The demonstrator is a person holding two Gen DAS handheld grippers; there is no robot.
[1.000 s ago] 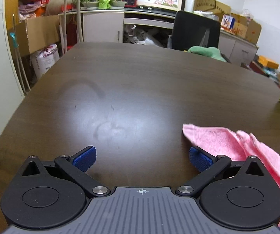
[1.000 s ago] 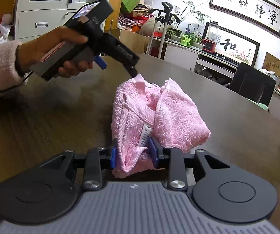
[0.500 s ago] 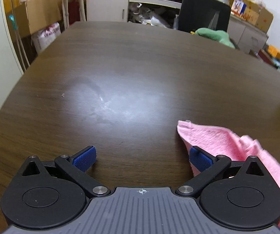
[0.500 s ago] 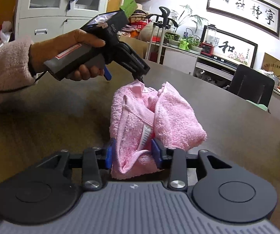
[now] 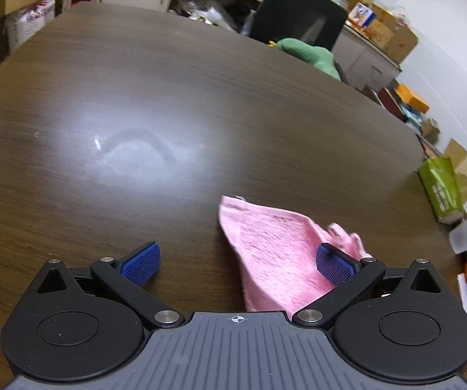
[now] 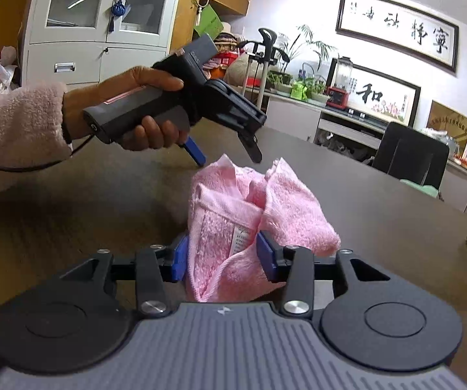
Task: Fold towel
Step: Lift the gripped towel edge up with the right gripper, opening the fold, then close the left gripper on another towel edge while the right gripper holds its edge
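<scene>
A pink towel (image 6: 249,214) lies bunched on the dark wooden table (image 5: 201,104). My right gripper (image 6: 222,255) is shut on its near end, beside a white label (image 6: 240,237). My left gripper (image 5: 236,261) is open, and a towel corner (image 5: 272,247) lies between its blue pads, nearer the right pad (image 5: 332,265). In the right wrist view the left gripper (image 6: 227,154) hovers just above the towel's far top edge, held by a hand in a pink sleeve, fingers apart.
A black chair (image 5: 298,16) with a green cloth (image 5: 308,53) stands at the table's far side. A green packet (image 5: 441,188) lies near the right edge. Cabinets, boxes and framed calligraphy line the walls.
The left gripper has tilted down and moved over the towel's far corner, which now lies between its open fingers. The right gripper keeps its grip, and the towel has risen slightly.
</scene>
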